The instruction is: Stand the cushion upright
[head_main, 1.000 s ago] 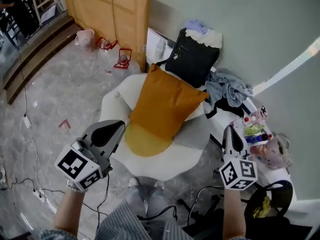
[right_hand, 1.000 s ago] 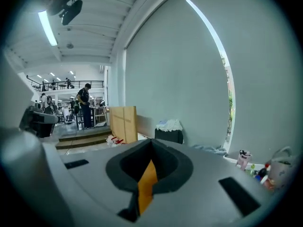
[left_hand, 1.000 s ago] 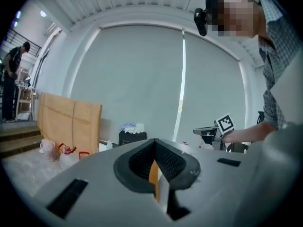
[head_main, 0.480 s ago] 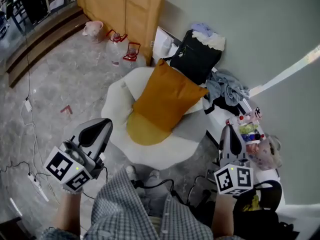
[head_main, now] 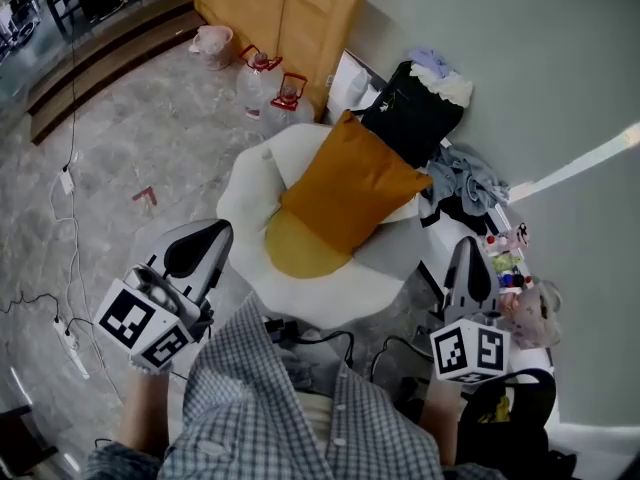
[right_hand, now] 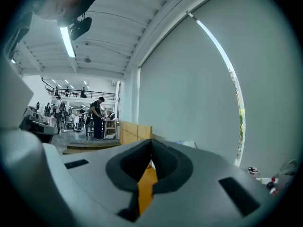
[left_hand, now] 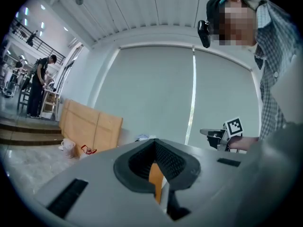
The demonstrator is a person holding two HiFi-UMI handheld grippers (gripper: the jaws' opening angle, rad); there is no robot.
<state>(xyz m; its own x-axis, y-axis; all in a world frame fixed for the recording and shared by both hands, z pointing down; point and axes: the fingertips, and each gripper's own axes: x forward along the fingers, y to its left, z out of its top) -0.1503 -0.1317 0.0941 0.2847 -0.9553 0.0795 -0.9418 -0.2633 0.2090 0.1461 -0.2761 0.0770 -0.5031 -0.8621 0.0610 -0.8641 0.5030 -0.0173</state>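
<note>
The orange cushion [head_main: 352,190] stands tilted on the white round chair [head_main: 330,293], its top leaning back toward the black bag [head_main: 412,118]. A yellow seat pad [head_main: 297,250] lies under its lower edge. My left gripper [head_main: 213,232] hovers shut and holding nothing, left of the chair and apart from it. My right gripper [head_main: 467,247] is also shut with nothing in it, to the right of the chair beside a small table. In the left gripper view only an orange sliver of the cushion [left_hand: 155,178] shows past the shut jaws, and likewise the cushion [right_hand: 147,183] in the right gripper view.
A wooden board [head_main: 285,8] leans on the wall at the back, with two red-handled jugs [head_main: 275,88] and a pink bucket [head_main: 213,40] before it. Clothes [head_main: 462,183] are heaped right of the chair. Cables [head_main: 65,323] run over the floor at left. A person [right_hand: 97,118] stands far off.
Both grippers have drawn back from the chair and risen, still shut. The head view has shifted, bringing the checked shirt into the bottom. The cushion has stayed leaning as before.
</note>
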